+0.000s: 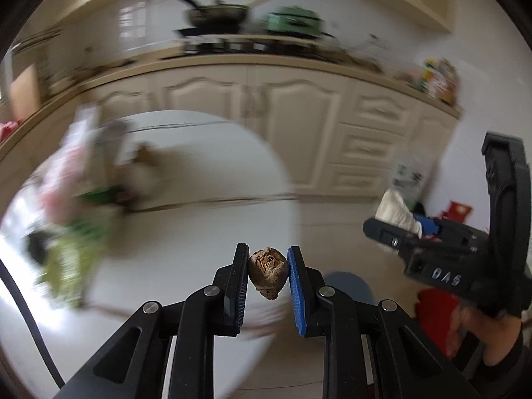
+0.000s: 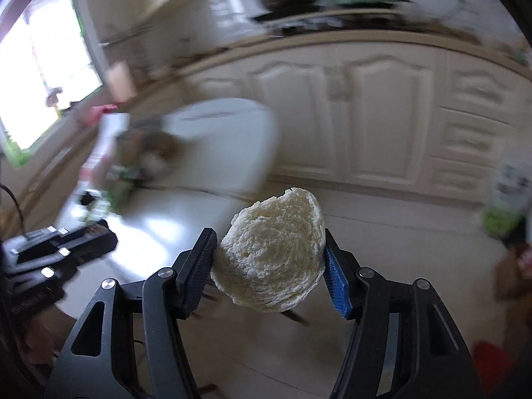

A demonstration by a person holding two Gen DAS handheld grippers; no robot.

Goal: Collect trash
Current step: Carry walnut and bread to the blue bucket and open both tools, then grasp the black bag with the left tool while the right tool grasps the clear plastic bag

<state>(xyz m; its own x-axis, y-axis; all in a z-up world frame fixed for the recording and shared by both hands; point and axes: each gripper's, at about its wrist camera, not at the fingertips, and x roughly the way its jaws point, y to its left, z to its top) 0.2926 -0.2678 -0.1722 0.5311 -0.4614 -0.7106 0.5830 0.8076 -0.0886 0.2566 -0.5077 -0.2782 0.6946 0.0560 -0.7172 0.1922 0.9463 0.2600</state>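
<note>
My left gripper (image 1: pixel 268 274) is shut on a small brown shrivelled scrap (image 1: pixel 268 272), held in the air past the edge of a white round table (image 1: pixel 206 226). My right gripper (image 2: pixel 270 256) is shut on a pale torn piece of bread (image 2: pixel 271 252), also held in the air over the floor. The right gripper shows at the right of the left wrist view (image 1: pixel 465 252), still holding the bread (image 1: pixel 397 211). The left gripper shows at the left of the right wrist view (image 2: pixel 66 242). Both views are motion blurred.
Blurred packets and leafy scraps (image 1: pixel 76 206) lie on the table's left side. Cream kitchen cabinets (image 1: pixel 266 113) run behind, with a pan (image 1: pixel 216 15) and a green pot (image 1: pixel 292 21) on the counter. Bags (image 2: pixel 508 199) stand on the floor at right.
</note>
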